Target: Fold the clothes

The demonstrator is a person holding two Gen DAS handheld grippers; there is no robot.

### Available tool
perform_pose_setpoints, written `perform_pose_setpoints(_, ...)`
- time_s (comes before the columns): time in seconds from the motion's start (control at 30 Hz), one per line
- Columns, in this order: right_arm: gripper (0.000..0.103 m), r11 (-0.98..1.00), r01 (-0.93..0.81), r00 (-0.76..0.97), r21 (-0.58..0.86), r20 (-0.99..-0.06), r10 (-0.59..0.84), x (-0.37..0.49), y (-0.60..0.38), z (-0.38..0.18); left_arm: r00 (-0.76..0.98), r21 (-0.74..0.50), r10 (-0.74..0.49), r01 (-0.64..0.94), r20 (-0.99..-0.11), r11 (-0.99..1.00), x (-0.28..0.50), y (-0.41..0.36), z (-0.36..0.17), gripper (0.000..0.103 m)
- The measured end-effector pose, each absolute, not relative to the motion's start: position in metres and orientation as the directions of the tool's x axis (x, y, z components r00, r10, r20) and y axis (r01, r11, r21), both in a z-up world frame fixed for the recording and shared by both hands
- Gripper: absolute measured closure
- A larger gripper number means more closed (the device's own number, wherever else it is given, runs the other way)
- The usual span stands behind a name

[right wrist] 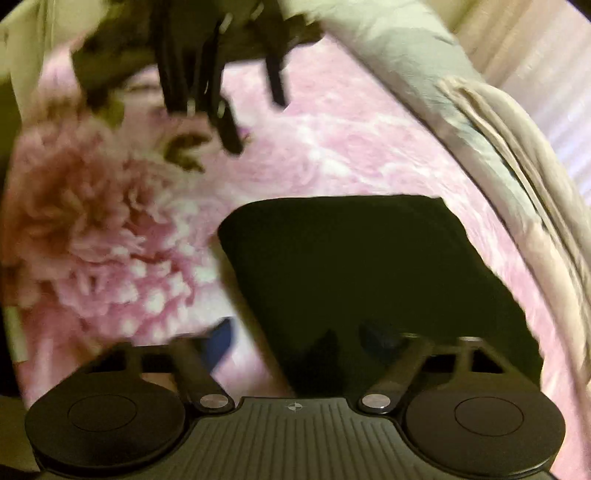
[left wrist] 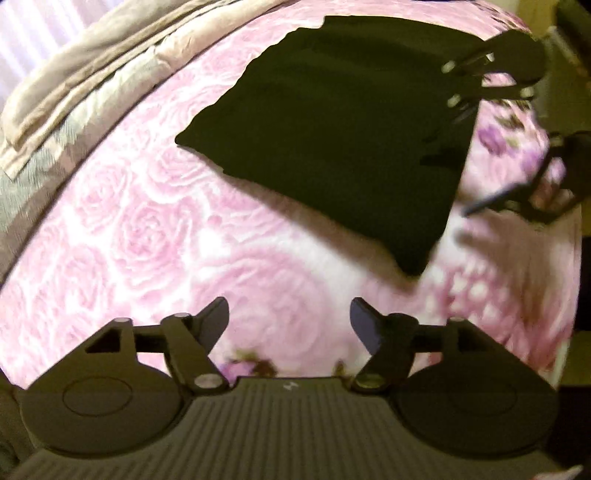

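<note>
A black folded garment [left wrist: 332, 129] lies flat on the pink rose-print bed cover [left wrist: 147, 240]. My left gripper [left wrist: 288, 317] is open over bare cover, short of the garment's near corner, with nothing between its fingers. My right gripper [left wrist: 463, 155] reaches in at the garment's right edge, blurred. In the right wrist view the right gripper [right wrist: 299, 339] is open and straddles an edge of the black garment [right wrist: 351, 266]: its left finger is over the bed cover [right wrist: 332, 147], its right finger over the cloth. The left gripper [right wrist: 255, 118] shows blurred at the top.
A beige and grey quilt [left wrist: 74, 85] is bunched along the far side of the bed, seen also as the quilt [right wrist: 498, 129] on the right. Behind it hangs a light curtain [left wrist: 29, 26]. A large pink flower print [right wrist: 92, 221] covers the bed beside the garment.
</note>
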State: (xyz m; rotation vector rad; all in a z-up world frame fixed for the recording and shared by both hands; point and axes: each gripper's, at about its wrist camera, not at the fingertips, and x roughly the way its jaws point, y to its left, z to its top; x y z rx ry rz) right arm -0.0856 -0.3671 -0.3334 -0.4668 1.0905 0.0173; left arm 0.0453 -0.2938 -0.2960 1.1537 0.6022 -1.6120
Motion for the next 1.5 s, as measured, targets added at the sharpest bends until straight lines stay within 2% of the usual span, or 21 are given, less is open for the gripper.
perform_pose_setpoints(0.1,0.036,0.849,-0.321,0.412,-0.419,-0.869,-0.274,-0.064,-0.363,-0.364,-0.044,0.139,-0.485,0.932,-0.874,-0.335,0.054,-0.291,-0.297,0.03)
perform_pose_setpoints(0.13,0.04,0.847,-0.319,0.419,-0.425,-0.865,-0.276,-0.061,-0.366,-0.365,-0.046,0.141,-0.499,0.933,-0.865,-0.332,0.054,-0.291,-0.298,0.028)
perform_pose_setpoints(0.17,0.065,0.856,-0.305,0.418,-0.418,-0.866,-0.274,-0.058,-0.371,-0.363,-0.049,0.143,-0.513,0.934,-0.857,-0.328,0.054,-0.292,-0.299,0.026)
perform_pose_setpoints(0.2,0.08,0.869,-0.275,0.421,-0.411,-0.864,-0.275,-0.054,-0.378,-0.358,-0.05,0.151,-0.527,0.931,-0.848,-0.331,0.054,-0.293,-0.3,0.021)
perform_pose_setpoints(0.23,0.092,0.891,-0.233,0.426,-0.388,-0.865,-0.265,-0.051,-0.386,-0.349,-0.047,0.174,-0.542,0.921,-0.839,-0.349,0.05,-0.297,-0.302,0.017)
perform_pose_setpoints(0.27,0.094,0.914,-0.189,0.432,-0.36,-0.866,-0.252,-0.048,-0.394,-0.339,-0.044,0.197,-0.556,0.909,-0.83,-0.366,0.046,-0.301,-0.304,0.017)
perform_pose_setpoints(0.47,0.095,0.956,0.279,0.494,-0.086,-0.841,-0.22,-0.059,-0.474,-0.256,-0.038,0.337,-0.638,0.824,-0.769,-0.455,0.023,-0.324,-0.316,0.016)
perform_pose_setpoints(0.57,0.095,0.909,0.416,0.494,-0.015,-0.836,-0.239,-0.069,-0.505,-0.237,-0.042,0.407,-0.677,0.771,-0.735,-0.489,0.011,-0.336,-0.322,0.014)
perform_pose_setpoints(0.8,0.095,0.927,0.375,0.495,-0.015,-0.842,-0.214,-0.069,-0.5,-0.241,-0.052,0.58,-0.777,0.635,-0.627,-0.51,-0.001,-0.378,-0.341,0.011)
perform_pose_setpoints(0.97,0.095,0.957,0.287,0.501,-0.043,-0.845,-0.188,-0.075,-0.466,-0.258,-0.111,0.605,-0.754,0.526,-0.648,-0.598,0.005,-0.4,-0.359,0.013)
perform_pose_setpoints(1.03,0.095,0.964,0.258,0.504,-0.057,-0.843,-0.185,-0.076,-0.457,-0.265,-0.129,0.597,-0.726,0.481,-0.676,-0.642,0.007,-0.406,-0.363,0.027)
perform_pose_setpoints(1.07,0.095,0.967,0.246,0.507,-0.065,-0.842,-0.185,-0.077,-0.453,-0.267,-0.134,0.591,-0.712,0.464,-0.69,-0.66,0.008,-0.409,-0.364,0.03)
perform_pose_setpoints(1.13,0.095,0.97,0.232,0.517,-0.068,-0.837,-0.183,-0.079,-0.45,-0.269,-0.143,0.576,-0.684,0.433,-0.715,-0.694,0.01,-0.415,-0.365,0.048)
perform_pose_setpoints(1.17,0.095,0.971,0.231,0.522,-0.066,-0.833,-0.181,-0.081,-0.45,-0.269,-0.149,0.567,-0.672,0.423,-0.726,-0.707,0.009,-0.418,-0.363,0.053)
perform_pose_setpoints(1.23,0.095,0.971,0.234,0.537,-0.056,-0.825,-0.176,-0.085,-0.454,-0.267,-0.151,0.563,-0.654,0.389,-0.742,-0.729,0.01,-0.424,-0.356,0.081)
perform_pose_setpoints(1.27,0.095,0.97,0.241,0.544,-0.046,-0.821,-0.174,-0.087,-0.456,-0.266,-0.149,0.558,-0.642,0.374,-0.752,-0.741,0.008,-0.427,-0.353,0.086)
perform_pose_setpoints(1.37,0.095,0.962,0.273,0.572,-0.014,-0.801,-0.174,-0.097,-0.467,-0.257,-0.14,0.548,-0.615,0.335,-0.776,-0.767,0.001,-0.441,-0.336,0.093)
perform_pose_setpoints(1.5,0.095,0.91,0.401,0.63,0.103,-0.753,-0.192,-0.131,-0.492,-0.24,-0.127,0.568,-0.617,0.281,-0.777,-0.773,-0.021,-0.467,-0.3,0.094)
